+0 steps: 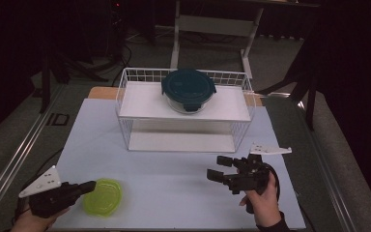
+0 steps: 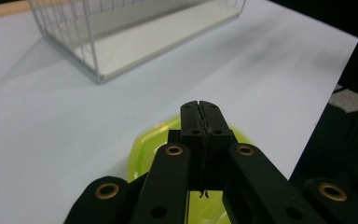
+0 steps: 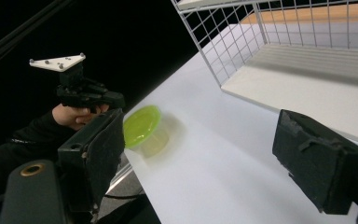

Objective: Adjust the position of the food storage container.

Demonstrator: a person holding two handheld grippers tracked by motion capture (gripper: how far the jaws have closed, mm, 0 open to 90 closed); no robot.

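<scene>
A yellow-green lidded container (image 1: 102,196) sits near the table's front left corner. My left gripper (image 1: 91,186) points at its left edge, low over the table. In the left gripper view the black jaws (image 2: 199,116) are pressed flat together over the container (image 2: 142,149), and I see nothing between them. My right gripper (image 1: 221,169) hovers over the front right of the table, open and empty. In the right gripper view its pads (image 3: 98,154) stand wide apart, with the container (image 3: 142,126) and the left gripper (image 3: 119,100) beyond them.
A white wire rack (image 1: 125,96) with two shelves stands at the back middle. A glass bowl with a dark teal lid (image 1: 188,89) rests on its top shelf. The table (image 1: 174,193) is covered by a pale sheet, and its edges lie close to both hands.
</scene>
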